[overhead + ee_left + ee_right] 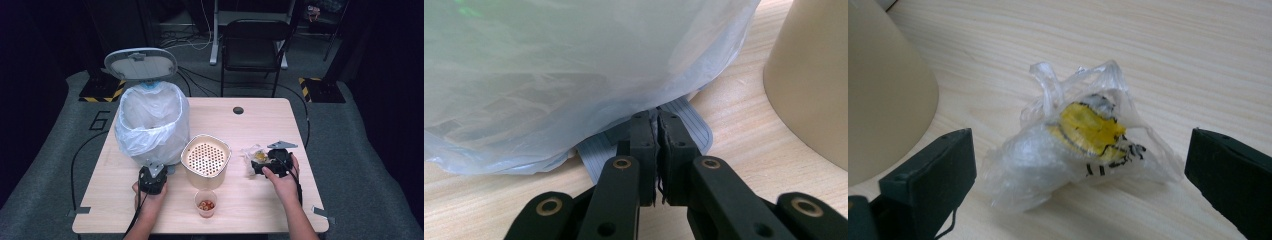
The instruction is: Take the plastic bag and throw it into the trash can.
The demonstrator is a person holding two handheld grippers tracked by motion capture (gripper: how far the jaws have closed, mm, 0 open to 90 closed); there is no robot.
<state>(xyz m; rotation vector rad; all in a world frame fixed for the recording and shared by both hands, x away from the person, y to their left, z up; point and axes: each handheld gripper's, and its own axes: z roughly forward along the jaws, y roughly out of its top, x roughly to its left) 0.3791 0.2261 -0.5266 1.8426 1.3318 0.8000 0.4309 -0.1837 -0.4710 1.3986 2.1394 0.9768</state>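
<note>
A small crumpled clear plastic bag (1083,145) with a yellow and black print lies on the wooden table (260,125), right of centre. My right gripper (1080,145) stands open around it, one jaw on each side, and neither pad touches the bag (252,156). From above, the right gripper (259,161) points left toward the bag. A bin (150,120) lined with a white bag stands at the left with its lid (141,64) raised. My left gripper (657,122) is shut, its tips on the bin's grey ribbed pedal (694,125). The left gripper (157,167) sits at the bin's front.
A beige container (206,157) with a perforated insert stands mid-table between the two grippers. A small clear cup (206,204) holding red pieces sits near the front edge. A black chair (255,45) stands beyond the table's far side.
</note>
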